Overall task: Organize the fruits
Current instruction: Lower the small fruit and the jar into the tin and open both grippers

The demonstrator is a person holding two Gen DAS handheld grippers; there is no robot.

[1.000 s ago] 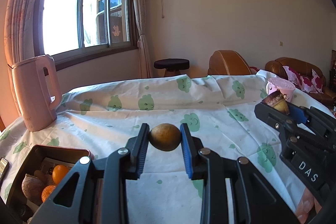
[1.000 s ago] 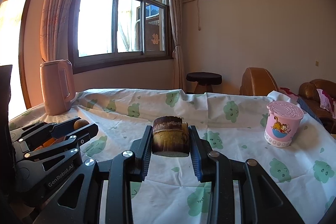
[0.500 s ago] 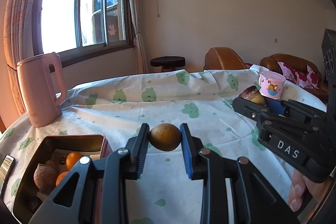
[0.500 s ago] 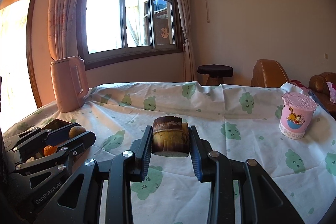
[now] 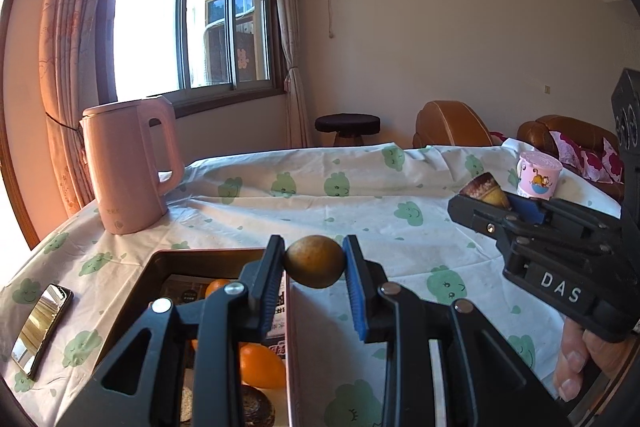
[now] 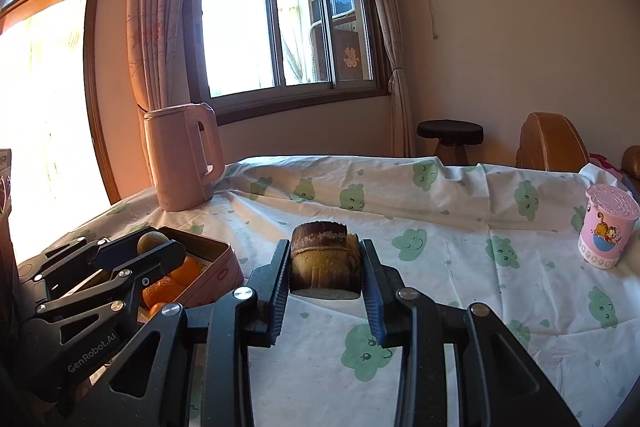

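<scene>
My left gripper (image 5: 314, 261) is shut on a small round brown fruit (image 5: 315, 260) and hangs over the right rim of a pink metal tin (image 5: 200, 257). Oranges (image 5: 262, 365) and other fruits lie in the tin. In the right wrist view the same gripper (image 6: 152, 247) hovers over the tin (image 6: 212, 269) at the lower left. My right gripper (image 6: 325, 263) is shut on a brown cut stump-like piece (image 6: 322, 261), above the tablecloth and right of the tin. It shows in the left wrist view (image 5: 486, 193) at the right, with a hand (image 5: 580, 363) below it.
A pink kettle (image 5: 128, 163) stands at the table's back left. A pink cartoon cup (image 6: 608, 229) stands at the far right. A phone (image 5: 40, 331) lies left of the tin. The cloth (image 6: 440, 227) carries a green cloud print. A stool and leather armchairs stand beyond the table.
Both grippers swung left with their loads. The left one now hangs over the tin's right rim; the tin has come into the right wrist view.
</scene>
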